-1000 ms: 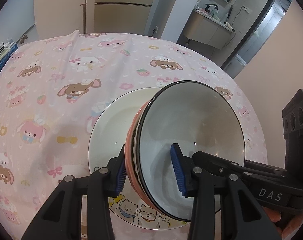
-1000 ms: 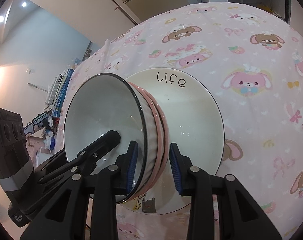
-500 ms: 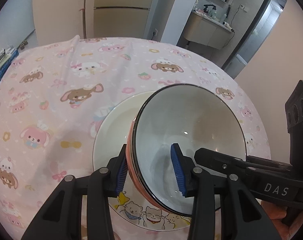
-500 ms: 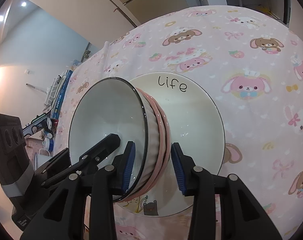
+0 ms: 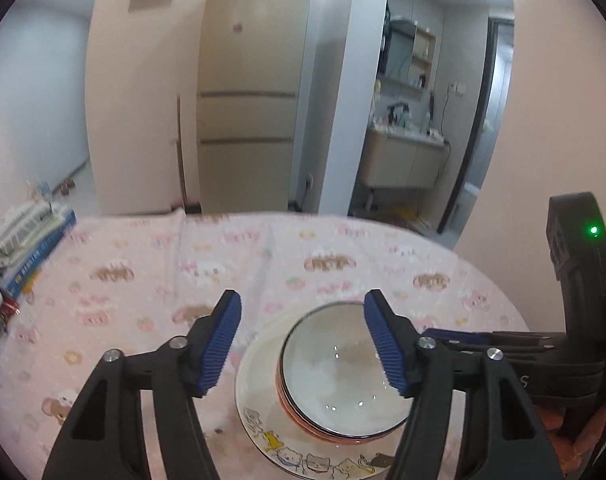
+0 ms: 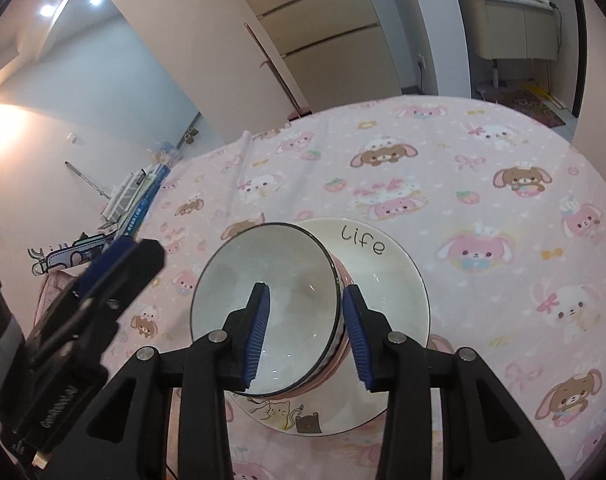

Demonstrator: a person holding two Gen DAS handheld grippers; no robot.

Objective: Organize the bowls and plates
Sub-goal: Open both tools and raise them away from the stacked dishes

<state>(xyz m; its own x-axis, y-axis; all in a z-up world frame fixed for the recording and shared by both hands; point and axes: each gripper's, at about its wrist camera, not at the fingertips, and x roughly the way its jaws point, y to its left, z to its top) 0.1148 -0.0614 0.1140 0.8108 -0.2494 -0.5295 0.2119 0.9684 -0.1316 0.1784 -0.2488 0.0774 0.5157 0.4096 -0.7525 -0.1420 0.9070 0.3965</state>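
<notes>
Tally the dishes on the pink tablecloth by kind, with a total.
Plates: 1, the white plate with "Life" written on it
Bowls: 2 at least, nested on the plate: a black-rimmed bowl inside a pink bowl
Total: 3
</notes>
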